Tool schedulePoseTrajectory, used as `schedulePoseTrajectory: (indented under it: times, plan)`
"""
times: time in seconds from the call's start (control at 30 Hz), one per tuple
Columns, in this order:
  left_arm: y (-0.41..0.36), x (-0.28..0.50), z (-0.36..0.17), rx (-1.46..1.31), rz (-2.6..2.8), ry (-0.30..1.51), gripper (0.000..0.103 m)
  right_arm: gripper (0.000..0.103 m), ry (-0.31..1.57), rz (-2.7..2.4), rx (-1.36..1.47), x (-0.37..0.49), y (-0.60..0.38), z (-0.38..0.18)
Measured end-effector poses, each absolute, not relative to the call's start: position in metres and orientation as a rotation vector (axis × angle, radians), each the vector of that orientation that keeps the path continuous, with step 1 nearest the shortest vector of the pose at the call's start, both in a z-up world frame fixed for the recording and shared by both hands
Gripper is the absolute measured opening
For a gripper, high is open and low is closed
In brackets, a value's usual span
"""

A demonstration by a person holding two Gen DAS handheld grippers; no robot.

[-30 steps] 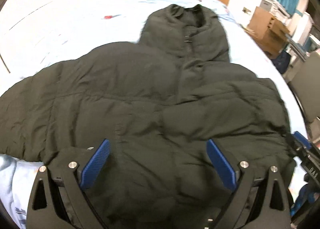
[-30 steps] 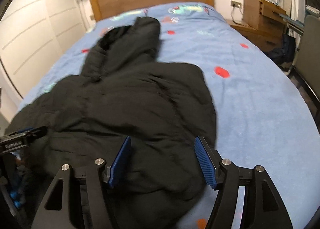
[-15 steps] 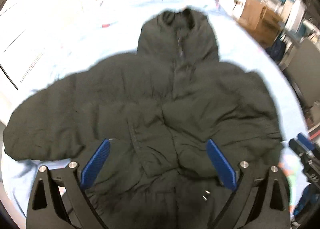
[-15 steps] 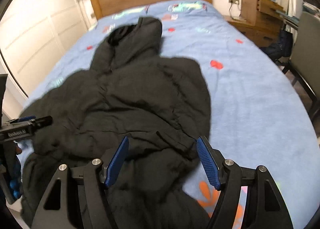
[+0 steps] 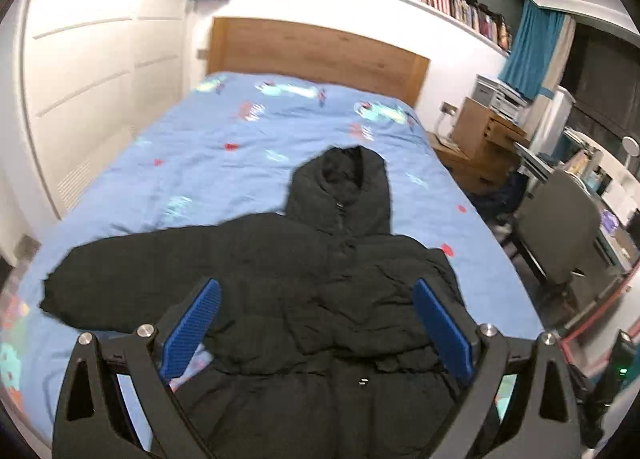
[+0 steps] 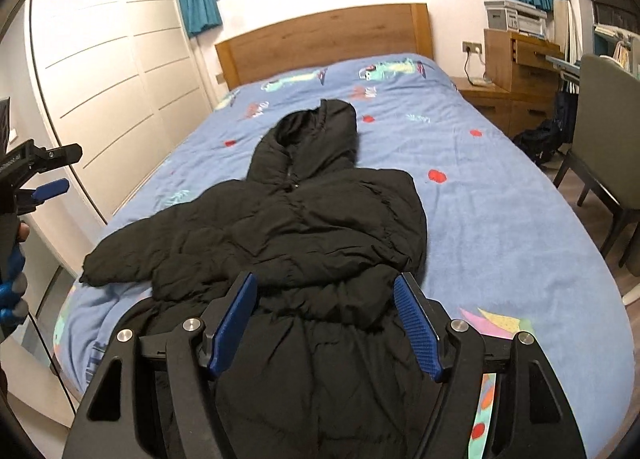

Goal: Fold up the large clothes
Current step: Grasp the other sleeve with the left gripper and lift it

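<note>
- The black hooded jacket (image 5: 304, 279) lies front-up near the foot edge of the bed (image 5: 240, 147), hood toward the wooden headboard (image 5: 316, 51), hem spilling over the foot edge.
- A second ago both cameras sat low over the fabric; now they have drawn back and up, so the whole room shows. The right sleeve, by then folded in over the chest, remains there, and its side is a bunched, straight edge.
- The left sleeve (image 6: 132, 247) is spread out toward the bed's left edge, so that fold looks like the one remaining.
- Left gripper (image 5: 316, 333) is wide apart, nothing between its blue pads; right gripper (image 6: 326, 327) likewise, holding nothing.
- Hidden: the hem and lower front sit behind both gripper frames, and dark fabric swallows the crease lines, so how neatly the folded sleeve lies is hard to judge.
</note>
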State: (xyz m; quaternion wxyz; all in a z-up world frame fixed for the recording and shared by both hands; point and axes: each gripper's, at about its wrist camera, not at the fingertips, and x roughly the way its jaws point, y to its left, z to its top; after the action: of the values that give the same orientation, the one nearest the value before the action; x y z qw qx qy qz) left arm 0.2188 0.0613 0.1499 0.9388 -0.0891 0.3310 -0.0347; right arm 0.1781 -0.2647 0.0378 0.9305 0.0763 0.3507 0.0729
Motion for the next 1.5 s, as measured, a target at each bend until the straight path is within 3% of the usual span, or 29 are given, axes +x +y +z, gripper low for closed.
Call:
schedulePoseTrajectory:
  times: [0.23,0.77,1.2,1.5]
  plan:
    - [0.101,0.195,0.131,-0.198,-0.018,0.707,0.098,0.072,0.7,0.12,0.185,0.156,-0.272,0.048]
    - [0.183,0.203,0.008,-0.454,0.068,0.856,0.098,0.072,0.773,0.079,0.193,0.178,-0.246,0.027]
    - [0.375,0.211,-0.079,-0.83,0.403,0.79,0.098,0.072,0.867,0.08,0.152,0.227,-0.215,-0.006]
    - [0.455,0.215,-0.118,-0.998,0.493,0.758,0.096,0.072,0.913,0.059,0.15,0.248,-0.212,-0.026]
